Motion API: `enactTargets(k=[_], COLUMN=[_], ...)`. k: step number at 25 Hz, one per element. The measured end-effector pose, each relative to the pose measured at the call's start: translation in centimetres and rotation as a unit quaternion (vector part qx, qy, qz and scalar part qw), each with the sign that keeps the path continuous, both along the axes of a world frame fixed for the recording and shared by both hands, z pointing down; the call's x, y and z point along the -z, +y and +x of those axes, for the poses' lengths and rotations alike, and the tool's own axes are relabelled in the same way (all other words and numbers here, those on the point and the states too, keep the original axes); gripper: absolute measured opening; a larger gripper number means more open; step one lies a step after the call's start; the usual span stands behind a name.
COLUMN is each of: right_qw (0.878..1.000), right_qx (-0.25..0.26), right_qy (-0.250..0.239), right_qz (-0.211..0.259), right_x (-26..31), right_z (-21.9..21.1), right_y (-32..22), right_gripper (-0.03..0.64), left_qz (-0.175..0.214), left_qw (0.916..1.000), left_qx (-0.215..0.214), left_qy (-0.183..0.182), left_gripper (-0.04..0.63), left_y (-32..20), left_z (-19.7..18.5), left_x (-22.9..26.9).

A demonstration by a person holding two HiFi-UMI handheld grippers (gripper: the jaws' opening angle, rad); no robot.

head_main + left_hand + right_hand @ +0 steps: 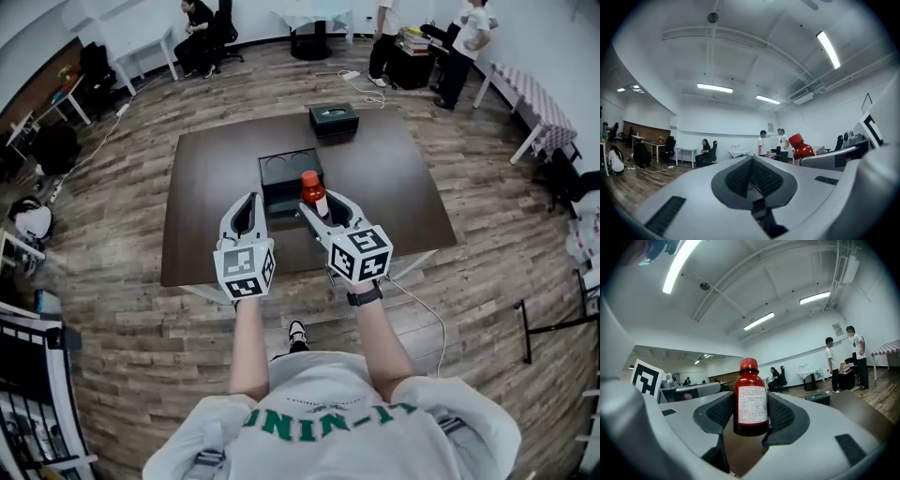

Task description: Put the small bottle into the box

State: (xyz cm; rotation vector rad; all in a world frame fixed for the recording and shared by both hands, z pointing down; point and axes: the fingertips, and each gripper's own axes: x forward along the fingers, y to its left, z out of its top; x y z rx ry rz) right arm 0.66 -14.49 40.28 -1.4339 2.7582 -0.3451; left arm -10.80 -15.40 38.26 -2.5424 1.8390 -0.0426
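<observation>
**Item: small bottle [751, 404].** It is sitting upright between the pads of the right tongs [323, 208], which are gripping it by the lower body, one pad on each side. Nothing is supporting its base. In the head view it is hanging over the near right part of the box [264, 183], so it is not yet inside.

**Reason for the hold.** Gripping low on the body is leaving the cap and shoulder free. It is also keeping the bottle vertical, which probably suits lowering it straight down into the box.

**Appearance.** The body is showing dark red, rounded at the shoulder and narrowing to a short neck under a brighter red ribbed screw cap. A pale printed label is wrapping the front, its text too small to read.

**Item: box.** Black and open-topped, it is lying near the middle of the bench [206, 206], with two round hollows showing at its far end. It is lying directly ahead of the person, within reach of both tongs.

**Item: left tongs [249, 208].** Their pads are meeting with nothing between them. They are idling beside the right tongs, over the box's left edge.

**Item: black case [334, 119].** It is resting at the bench's far edge, well apart from the box. Its use is unclear.
</observation>
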Motion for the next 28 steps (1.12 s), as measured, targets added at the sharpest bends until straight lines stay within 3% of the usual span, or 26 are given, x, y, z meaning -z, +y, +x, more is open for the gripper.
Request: enactTargets(k=[4,9,17,21,28], right_qw=[1.0,0.999,0.999,0.998,0.993], right_qx=[-0.005,-0.021,-0.036,-0.032,0.013], right_qy=[0.006,0.014,0.029,0.037,0.113], right_qz=[-0.003,-0.02,-0.018,-0.026,-0.023], right_x=[-0.2,-1.1,-1.6,-3.0,-5.3], right_z=[-2.8,-3.3,-0.9,0.8,2.4], right_y=[-5.6,-10.7,-17.9,-21.7,-26.0], right_gripper=[0.233,0.233,0.233,0.233,0.232], left_qz=[-0.004,-0.011,-0.022,-0.036,-0.054], left_qw=[1.0,0.9999,0.9994,0.9993,0.9985], left_qx=[-0.002,-0.009,-0.013,-0.009,0.004], left_qy=[0.008,0.007,0.022,-0.011,0.0], left_gripper=[0.012,0.012,0.012,0.012,0.012], left_y=[-5.8,-10.8,-17.6,-20.8,-25.0], left_z=[-3.1,-4.2,-3.1,-1.8,-1.8], left_x=[-0.3,-0.6,-1.6,-3.5,-5.5])
